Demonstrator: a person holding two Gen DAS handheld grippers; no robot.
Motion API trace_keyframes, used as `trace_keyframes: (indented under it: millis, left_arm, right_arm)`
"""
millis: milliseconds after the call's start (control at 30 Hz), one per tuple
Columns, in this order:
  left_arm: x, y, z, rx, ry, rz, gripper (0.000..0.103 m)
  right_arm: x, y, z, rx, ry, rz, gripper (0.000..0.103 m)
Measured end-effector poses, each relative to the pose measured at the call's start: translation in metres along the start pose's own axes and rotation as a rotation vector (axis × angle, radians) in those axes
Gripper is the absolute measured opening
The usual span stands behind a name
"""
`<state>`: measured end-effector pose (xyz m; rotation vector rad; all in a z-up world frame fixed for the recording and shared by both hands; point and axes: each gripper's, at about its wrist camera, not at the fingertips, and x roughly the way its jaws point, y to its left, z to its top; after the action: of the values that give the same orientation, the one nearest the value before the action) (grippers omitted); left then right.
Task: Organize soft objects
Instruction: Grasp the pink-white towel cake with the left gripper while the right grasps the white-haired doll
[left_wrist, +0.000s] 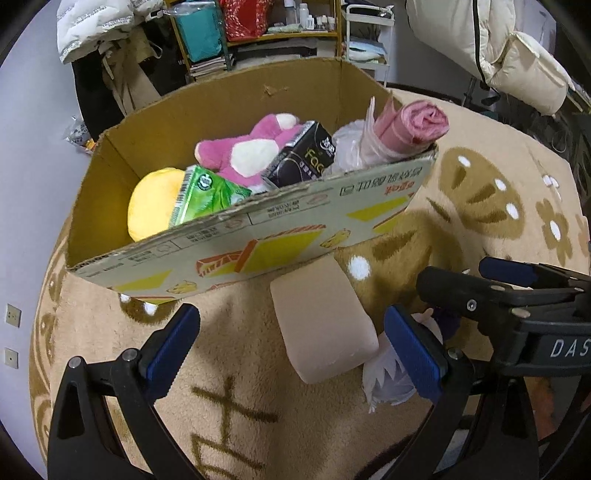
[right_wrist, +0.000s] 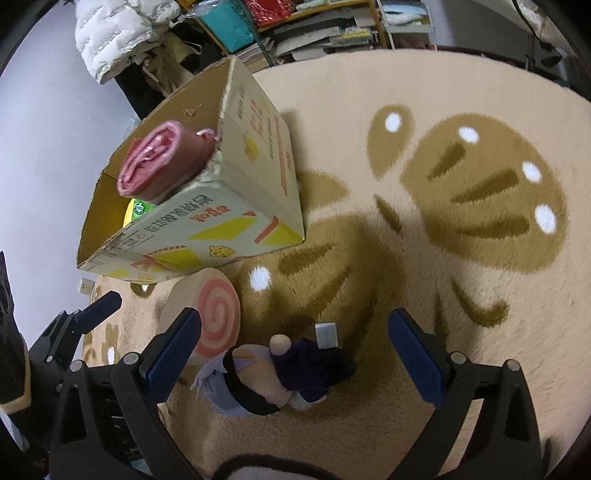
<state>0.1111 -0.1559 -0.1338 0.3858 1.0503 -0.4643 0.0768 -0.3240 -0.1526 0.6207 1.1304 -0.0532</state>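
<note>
Grippers (left_wrist: 291, 354) (right_wrist: 291, 354) — two (spread) — one doll (right_wrist: 273, 380)

Right gripper (right_wrist: 295, 354): jaws wide apart, above a doll (right_wrist: 269, 380) lying on the rug (right_wrist: 461, 314). Swirl cushion (right_wrist: 210, 314): left of doll, near side of box (right_wrist: 221, 210). Pink roll (right_wrist: 162, 162): leaning in box. Left gripper (right_wrist: 81, 314): far left.
</note>
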Motion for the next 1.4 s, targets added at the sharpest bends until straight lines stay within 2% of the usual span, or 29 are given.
trace_keyframes:
  millis: [300,433,567,767,900,933,967,1100,1200,1233,1300,1400]
  left_arm:
    - [0.017,-0.002,-0.002,0.008,0.046,-0.005,0.096]
    - [0.021,-0.001,-0.003,0.007,0.061,-0.021,0.089]
    - [0.025,0.0,-0.006,0.0,0.079,-0.04,0.08]
    - [0.029,-0.004,-0.009,0.008,0.092,-0.055,0.068]
    - [0.033,0.001,-0.012,-0.037,0.115,-0.099,0.057]
    - [0.033,0.002,-0.012,-0.045,0.12,-0.106,0.052]
    - [0.034,0.002,-0.013,-0.049,0.126,-0.116,0.048]
    - [0.029,0.003,-0.017,-0.038,0.119,-0.104,0.043]
    - [0.027,-0.001,-0.021,-0.036,0.114,-0.096,0.041]
    - [0.025,-0.002,-0.021,-0.037,0.111,-0.094,0.04]
    - [0.022,-0.001,-0.021,-0.034,0.104,-0.085,0.039]
    - [0.02,-0.001,-0.023,-0.044,0.102,-0.082,0.037]
  right_arm:
    - [0.012,0.001,-0.003,0.001,0.054,0.009,0.103]
    - [0.019,0.001,-0.007,0.008,0.091,0.021,0.095]
    - [0.024,0.001,-0.012,0.02,0.108,0.014,0.093]
    - [0.039,-0.004,-0.017,0.082,0.146,0.061,0.093]
    - [0.044,-0.004,-0.02,0.088,0.15,0.069,0.093]
    - [0.045,-0.002,-0.021,0.087,0.145,0.077,0.087]
    - [0.045,-0.003,-0.021,0.086,0.144,0.074,0.086]
    - [0.045,-0.007,-0.023,0.091,0.133,0.078,0.083]
    - [0.039,-0.007,-0.024,0.079,0.105,0.07,0.074]
    - [0.038,-0.005,-0.024,0.064,0.1,0.062,0.067]
    - [0.037,-0.001,-0.023,0.038,0.087,0.049,0.047]
    - [0.036,0.001,-0.023,0.027,0.081,0.047,0.048]
